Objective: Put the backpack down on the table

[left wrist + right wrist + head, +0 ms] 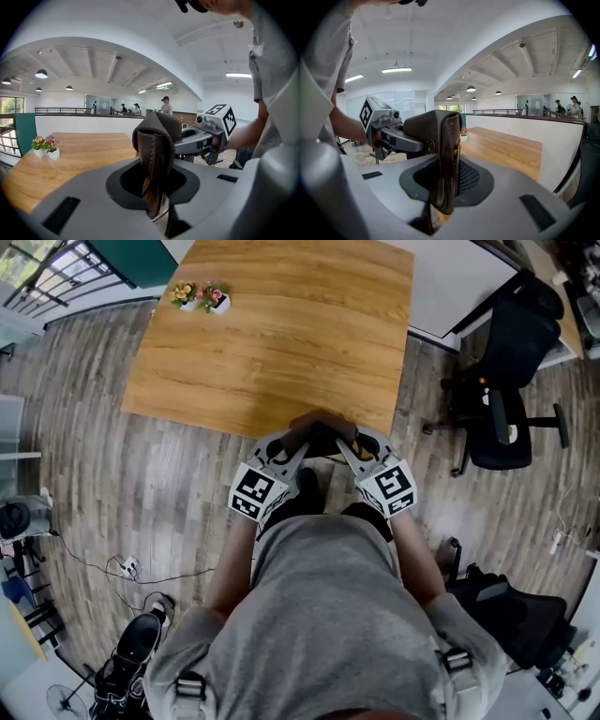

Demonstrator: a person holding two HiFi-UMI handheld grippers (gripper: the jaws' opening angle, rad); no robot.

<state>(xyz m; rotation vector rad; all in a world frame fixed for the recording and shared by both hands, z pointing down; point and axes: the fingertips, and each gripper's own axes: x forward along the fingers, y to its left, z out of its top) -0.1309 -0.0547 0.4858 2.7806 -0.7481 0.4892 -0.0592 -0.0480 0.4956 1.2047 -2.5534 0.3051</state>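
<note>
A dark brown leather backpack (317, 432) hangs between my two grippers at the near edge of the wooden table (272, 334). My left gripper (278, 452) is shut on a brown leather strap (153, 164) of the backpack. My right gripper (359, 452) is shut on another leather part (446, 154) of it. In the left gripper view the right gripper (201, 136) shows beyond the strap; in the right gripper view the left gripper (396, 133) shows beside the backpack's body (423, 132). Most of the bag is hidden below my hands in the head view.
Two small flower pots (200, 296) stand near the table's far left corner. A black office chair (506, 381) stands to the right of the table, another dark chair (511, 610) nearer right. Cables and a fan base (131, 652) lie on the wood floor at left.
</note>
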